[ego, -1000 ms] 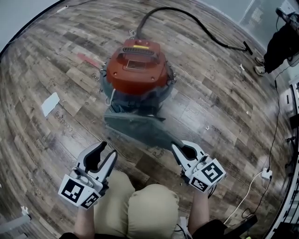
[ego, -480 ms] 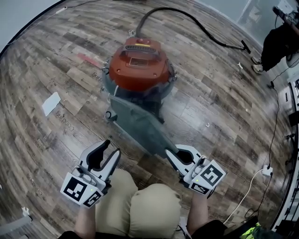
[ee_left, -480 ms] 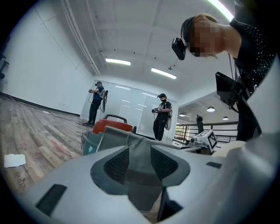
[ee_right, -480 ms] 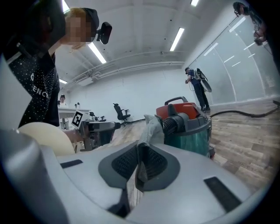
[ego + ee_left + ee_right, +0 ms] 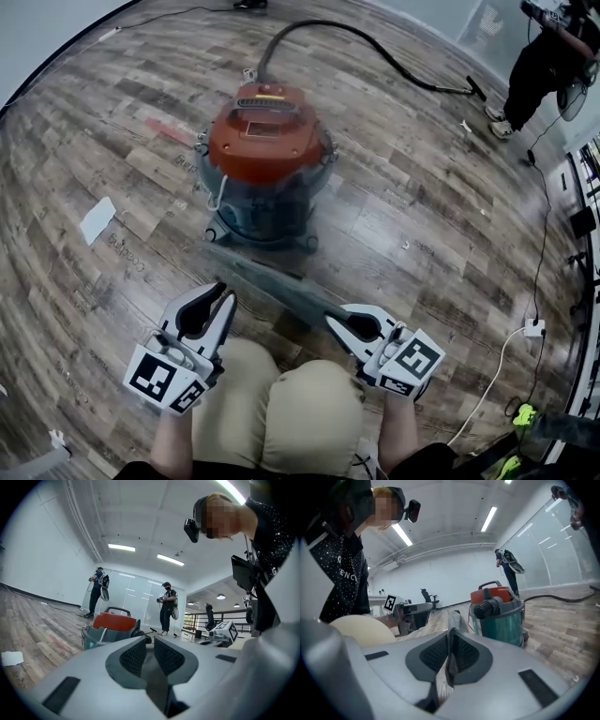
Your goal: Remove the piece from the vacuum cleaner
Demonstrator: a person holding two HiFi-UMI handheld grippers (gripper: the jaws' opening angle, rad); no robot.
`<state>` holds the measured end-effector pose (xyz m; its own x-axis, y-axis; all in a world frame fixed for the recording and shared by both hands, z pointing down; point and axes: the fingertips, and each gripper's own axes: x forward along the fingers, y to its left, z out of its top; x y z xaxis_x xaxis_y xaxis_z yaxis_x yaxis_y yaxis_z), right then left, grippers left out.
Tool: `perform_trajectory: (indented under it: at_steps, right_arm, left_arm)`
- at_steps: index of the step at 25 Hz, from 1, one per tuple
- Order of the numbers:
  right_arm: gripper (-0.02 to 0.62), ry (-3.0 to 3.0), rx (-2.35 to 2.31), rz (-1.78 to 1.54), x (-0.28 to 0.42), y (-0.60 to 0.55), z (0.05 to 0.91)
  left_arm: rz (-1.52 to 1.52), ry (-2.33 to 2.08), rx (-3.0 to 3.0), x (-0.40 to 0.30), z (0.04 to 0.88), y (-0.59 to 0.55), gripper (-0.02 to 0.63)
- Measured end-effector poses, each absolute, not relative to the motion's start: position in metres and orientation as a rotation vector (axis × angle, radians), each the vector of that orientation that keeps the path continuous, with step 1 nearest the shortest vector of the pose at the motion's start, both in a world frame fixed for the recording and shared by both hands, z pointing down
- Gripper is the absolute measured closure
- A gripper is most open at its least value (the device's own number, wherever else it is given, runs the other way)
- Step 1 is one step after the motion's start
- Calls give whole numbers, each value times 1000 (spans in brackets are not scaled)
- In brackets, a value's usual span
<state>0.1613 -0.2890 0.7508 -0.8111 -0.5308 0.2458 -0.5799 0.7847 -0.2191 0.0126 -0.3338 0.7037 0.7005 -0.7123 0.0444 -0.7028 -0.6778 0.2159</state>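
Grey piece [image 5: 277,284] in right gripper [image 5: 335,322]

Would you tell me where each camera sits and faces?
Head view: on the person's head, facing steeply down at the vacuum cleaner; left gripper, right gripper and knees show.
Left gripper view: on the left gripper, facing level toward the vacuum cleaner; its empty jaws have just been closing.
Right gripper view: on the right gripper, facing the vacuum cleaner; its jaws pinch the grey piece.
Shared: all show the vacuum cleaner.
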Motion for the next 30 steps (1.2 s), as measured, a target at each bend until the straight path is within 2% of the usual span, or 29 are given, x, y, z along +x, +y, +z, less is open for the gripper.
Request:
perform_trajectory:
  at_steps: [2, 10, 20, 30]
  right_arm:
    - [574, -2819, 921, 447, 164, -292, 746]
    - [574, -2879, 1025, 407, 169, -298, 719]
    - [574, -2882, 909, 268, 159, -295, 684]
    - [574, -2870, 825, 272, 148, -290, 693]
  left_arm:
    - [-50, -1141, 2700, 15, 703, -335, 595]
    - [-27, -1144, 2715, 12, 697, -334, 595]
    - [-69, -1181, 2688, 2, 692, -335, 595]
    - [-54, -1185, 2683, 1, 700, -339, 595]
